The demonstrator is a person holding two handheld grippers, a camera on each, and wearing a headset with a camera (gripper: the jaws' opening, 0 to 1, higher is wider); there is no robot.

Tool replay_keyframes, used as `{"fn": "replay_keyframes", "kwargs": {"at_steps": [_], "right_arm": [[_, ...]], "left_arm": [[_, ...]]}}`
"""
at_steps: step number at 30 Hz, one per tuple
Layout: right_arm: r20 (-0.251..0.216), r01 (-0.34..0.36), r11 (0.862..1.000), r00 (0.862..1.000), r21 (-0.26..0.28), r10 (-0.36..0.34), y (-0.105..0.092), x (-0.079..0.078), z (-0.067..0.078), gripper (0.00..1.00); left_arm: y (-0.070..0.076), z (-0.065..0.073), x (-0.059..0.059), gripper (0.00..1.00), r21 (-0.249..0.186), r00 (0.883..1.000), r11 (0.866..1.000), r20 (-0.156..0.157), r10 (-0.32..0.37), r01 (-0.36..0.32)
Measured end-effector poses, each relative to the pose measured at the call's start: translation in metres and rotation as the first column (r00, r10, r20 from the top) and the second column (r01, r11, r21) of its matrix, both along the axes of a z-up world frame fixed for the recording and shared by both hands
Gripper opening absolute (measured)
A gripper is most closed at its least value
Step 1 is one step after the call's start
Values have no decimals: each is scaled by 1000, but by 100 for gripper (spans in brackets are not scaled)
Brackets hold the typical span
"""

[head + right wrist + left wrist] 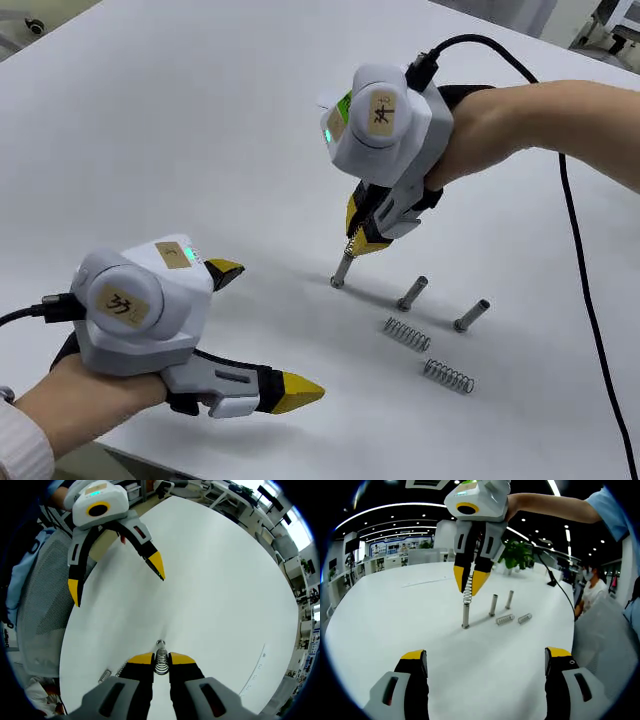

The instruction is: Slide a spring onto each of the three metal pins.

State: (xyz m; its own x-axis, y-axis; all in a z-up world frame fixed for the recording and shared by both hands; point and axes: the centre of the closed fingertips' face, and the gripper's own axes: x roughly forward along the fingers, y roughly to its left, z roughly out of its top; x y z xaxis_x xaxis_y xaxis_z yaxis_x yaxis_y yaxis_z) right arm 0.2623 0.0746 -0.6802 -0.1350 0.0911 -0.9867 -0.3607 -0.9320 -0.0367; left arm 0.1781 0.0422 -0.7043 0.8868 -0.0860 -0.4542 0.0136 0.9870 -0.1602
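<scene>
Nearest, holding left gripper [265,330] spread and empty. Pinching a spring [467,592] in right gripper [356,241], lower end at tip of leftmost pin [342,270]. Could buckle it or topple that pin if pushed down off-axis.

Smooth matt white tabletop [200,130]. Short grey metal pins [412,293], dull sheen. Coiled silvery wire springs [407,334], brighter, faintly glossy.
</scene>
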Motion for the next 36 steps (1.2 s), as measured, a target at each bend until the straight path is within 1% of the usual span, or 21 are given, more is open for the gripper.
{"fn": "replay_keyframes", "kwargs": {"at_steps": [2,4,8,16,22,26,30,33,36], "right_arm": [[0,1,1000,1000,-2,-1,-1,0,0,12],[-2,-2,1000,1000,-2,2,-1,-1,-1,12],[-2,0,1000,1000,-3,0,0,0,-2,12],[6,-4,1000,1000,-8,4,2,2,-5,12],[9,-9,1000,1000,-14,9,1,1,-7,12],[18,-16,1000,1000,-21,17,1,2,-14,12],[22,-20,1000,1000,-21,20,1,2,-20,12],[15,-14,1000,1000,-27,14,0,2,-24,12],[30,-22,999,999,-32,23,-1,3,-30,12]], "left_arm": [[-2,1,1,100,-12,1000,1000,4,0,0],[-1,0,0,100,-8,1000,1000,2,1,-1],[0,-4,-2,100,-13,1000,1000,-4,0,0],[-1,-3,-3,99,-17,1000,1000,-7,0,0],[1,-6,-4,99,-22,1000,1000,-8,0,0],[1,-8,-5,99,-25,1000,1000,-10,1,-1],[1,-11,-6,99,-26,1000,1000,-18,0,0],[0,-12,-6,98,-25,1000,1000,-23,-5,5],[-1,-13,-6,98,-29,1000,1000,-25,-8,8]]}}
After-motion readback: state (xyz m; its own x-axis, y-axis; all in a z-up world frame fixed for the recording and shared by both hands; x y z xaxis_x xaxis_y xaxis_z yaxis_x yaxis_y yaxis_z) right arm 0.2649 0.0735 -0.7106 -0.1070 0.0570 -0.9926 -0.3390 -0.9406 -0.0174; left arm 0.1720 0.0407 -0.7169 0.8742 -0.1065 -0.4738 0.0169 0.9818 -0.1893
